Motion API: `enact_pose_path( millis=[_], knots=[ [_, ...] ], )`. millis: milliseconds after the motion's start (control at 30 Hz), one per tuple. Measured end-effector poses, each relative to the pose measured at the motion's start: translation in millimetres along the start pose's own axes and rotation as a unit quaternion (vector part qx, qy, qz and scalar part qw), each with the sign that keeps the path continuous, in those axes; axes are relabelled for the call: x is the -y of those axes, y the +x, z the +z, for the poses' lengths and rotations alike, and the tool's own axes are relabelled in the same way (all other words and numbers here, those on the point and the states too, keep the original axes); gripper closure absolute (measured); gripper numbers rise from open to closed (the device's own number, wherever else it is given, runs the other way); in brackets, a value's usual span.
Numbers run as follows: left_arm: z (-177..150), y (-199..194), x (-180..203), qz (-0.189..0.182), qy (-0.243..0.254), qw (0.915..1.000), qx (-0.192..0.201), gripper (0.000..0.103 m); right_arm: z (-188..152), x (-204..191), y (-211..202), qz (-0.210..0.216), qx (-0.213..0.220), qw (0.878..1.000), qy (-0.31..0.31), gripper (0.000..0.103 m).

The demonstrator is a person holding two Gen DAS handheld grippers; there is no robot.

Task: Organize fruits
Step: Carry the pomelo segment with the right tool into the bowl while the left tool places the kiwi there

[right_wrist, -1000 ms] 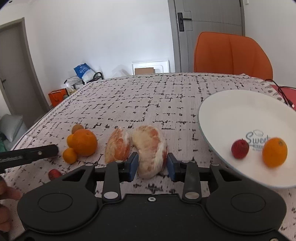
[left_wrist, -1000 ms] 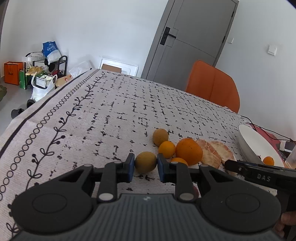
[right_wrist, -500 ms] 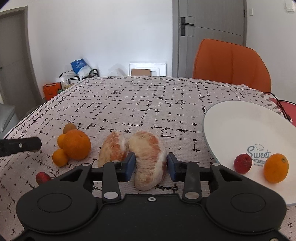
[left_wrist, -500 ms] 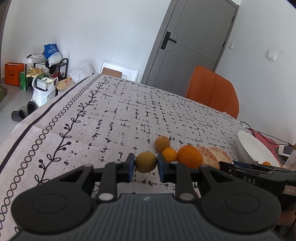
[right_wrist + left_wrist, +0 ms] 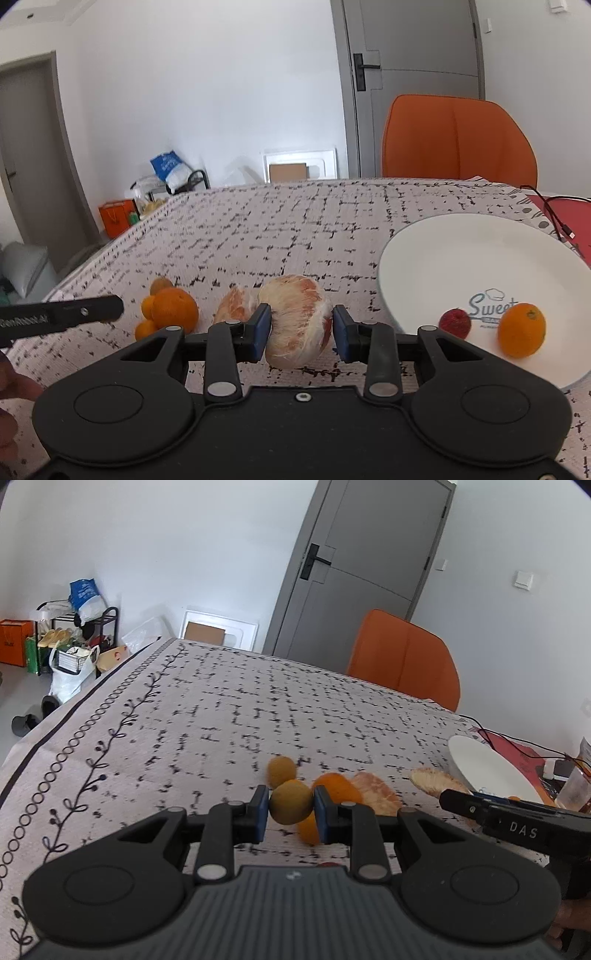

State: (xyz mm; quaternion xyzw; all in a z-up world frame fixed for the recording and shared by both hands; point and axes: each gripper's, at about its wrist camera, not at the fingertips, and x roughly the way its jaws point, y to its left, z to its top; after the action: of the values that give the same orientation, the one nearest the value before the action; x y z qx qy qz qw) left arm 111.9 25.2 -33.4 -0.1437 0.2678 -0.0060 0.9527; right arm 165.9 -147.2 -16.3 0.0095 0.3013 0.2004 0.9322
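My left gripper [image 5: 290, 808] is shut on a round yellow-green fruit [image 5: 290, 802], held just above the patterned tablecloth [image 5: 192, 716]. Behind it lie a second yellowish fruit [image 5: 281, 770], a large orange [image 5: 334, 786], a small orange [image 5: 307, 830] and a peeled pomelo piece [image 5: 378, 794]. My right gripper [image 5: 301, 328] is shut on another peeled pomelo piece [image 5: 297, 319], raised off the cloth beside its twin [image 5: 234, 306]. To its right, the white plate [image 5: 461, 258] holds an orange [image 5: 521, 330] and a red fruit [image 5: 455, 323]. The large orange [image 5: 173, 308] sits at the left.
An orange chair [image 5: 458, 136] stands at the table's far side, before a grey door [image 5: 365, 568]. A red mat with a cable [image 5: 554, 201] lies past the plate, and a clear cup [image 5: 576, 790] sits at the right edge. Bags and a rack [image 5: 74, 635] crowd the floor left.
The right gripper has lifted its pomelo piece off the cloth, away from the other piece. The left gripper keeps its hold on the yellow-green fruit, which now sits higher against the fruits behind.
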Motion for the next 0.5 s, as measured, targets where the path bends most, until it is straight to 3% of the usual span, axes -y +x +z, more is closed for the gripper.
enact_pose_path(
  millis=[500],
  knots=[
    [6, 7, 40, -0.025, 0.032, 0.9992, 0.005, 0.078, 5, 24, -32, 0.010, 0.049, 0.998, 0.034, 0.069]
  ],
)
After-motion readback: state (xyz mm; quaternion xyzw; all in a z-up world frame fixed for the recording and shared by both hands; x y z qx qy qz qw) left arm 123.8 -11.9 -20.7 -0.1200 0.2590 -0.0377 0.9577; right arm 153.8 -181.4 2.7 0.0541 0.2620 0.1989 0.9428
